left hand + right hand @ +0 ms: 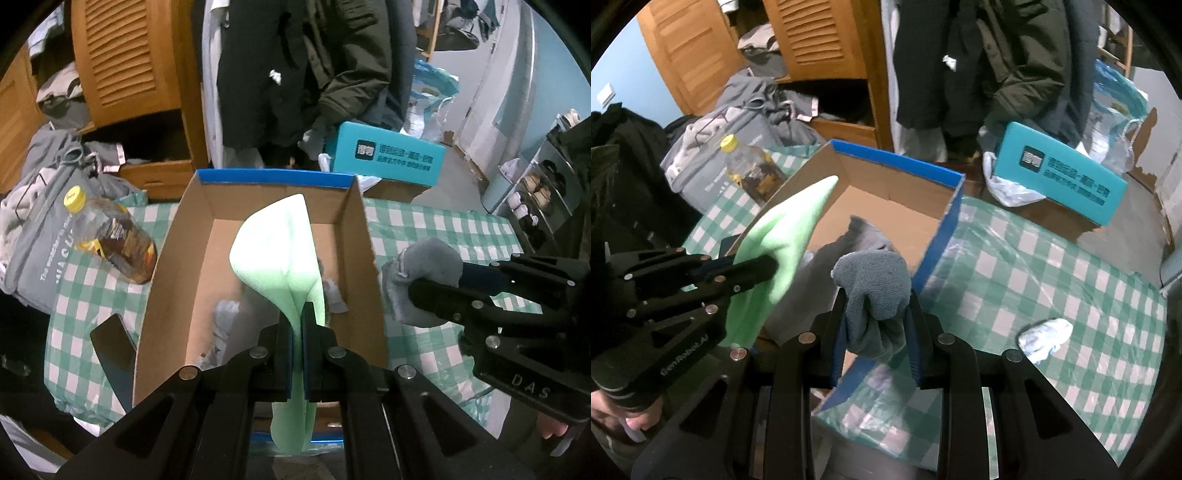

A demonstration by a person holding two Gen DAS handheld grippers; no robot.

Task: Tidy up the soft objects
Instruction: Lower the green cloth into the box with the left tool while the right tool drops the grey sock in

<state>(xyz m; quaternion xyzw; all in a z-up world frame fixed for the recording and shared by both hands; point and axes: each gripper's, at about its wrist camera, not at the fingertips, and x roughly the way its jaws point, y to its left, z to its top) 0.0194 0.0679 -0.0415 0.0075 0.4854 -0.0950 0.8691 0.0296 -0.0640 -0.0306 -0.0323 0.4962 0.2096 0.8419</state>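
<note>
The left tongs (297, 321) were clamped on a pale green cloth (277, 251), whose free end rose above the open cardboard box (177, 266) while its lower end hung below the jaws. The right tongs (877, 314) gripped a bunched grey cloth (875, 284), held just over the blue-edged right wall of the box. In the left wrist view the right tongs (417, 291) appeared beside the box with the grey cloth (424, 266) between their fingers. The box stood on a desk (1052, 266) covered with a green-and-white checked cloth. White crumpled items (225, 314) lay on the box floor. A yellow-capped bottle (110, 236) lay to the left of the box, and a white wad (1045, 336) rested on the desk, well apart to the right. A teal carton (1060, 181) sat beyond the desk.
</note>
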